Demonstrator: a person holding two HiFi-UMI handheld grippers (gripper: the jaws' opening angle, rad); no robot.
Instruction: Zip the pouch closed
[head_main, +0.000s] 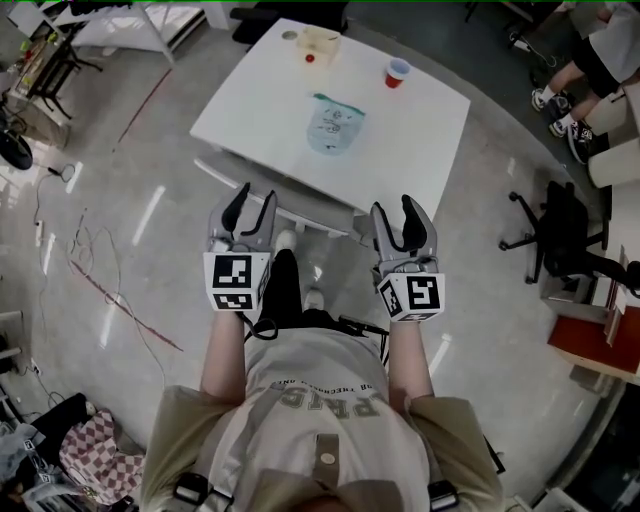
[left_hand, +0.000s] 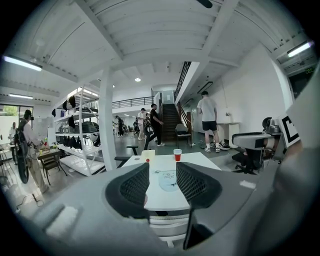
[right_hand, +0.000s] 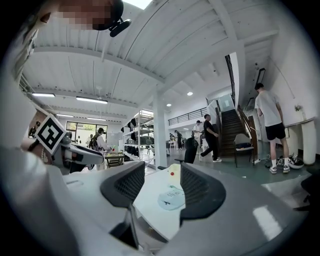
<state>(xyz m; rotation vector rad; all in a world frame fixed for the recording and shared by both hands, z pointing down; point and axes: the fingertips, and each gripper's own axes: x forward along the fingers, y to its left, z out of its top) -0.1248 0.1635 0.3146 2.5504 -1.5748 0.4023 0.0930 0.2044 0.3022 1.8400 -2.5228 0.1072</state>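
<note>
White is being seen as the colour of the rectangular table (head_main: 410, 140), and on its middle the flat, translucent blue-green plastic pouch (head_main: 335, 125) is being left lying, with its darker upper edge turned toward the far side. The pouch is not being touched by anything. Near the far right edge of the table a small red paper cup (head_main: 397, 73) is being kept upright, and at the far edge a pale beige box (head_main: 322, 40) is being seen with a tiny red object (head_main: 309, 58) just beside it. The grey left gripper with black padded jaws (head_main: 255, 205) and the matching grey right gripper (head_main: 395, 215) are being held side by side in the air in front of the person's body, short of the near table edge and well apart from the pouch. In the left gripper view the jaws are being kept spread, and only the distant pouch (left_hand: 170, 180) and cup (left_hand: 177, 154) are being framed between them. In the right gripper view the jaws are likewise being held apart, with nothing gripped. A black office chair (head_main: 550, 235) is being seen standing on the shiny floor to the right of the table.
</note>
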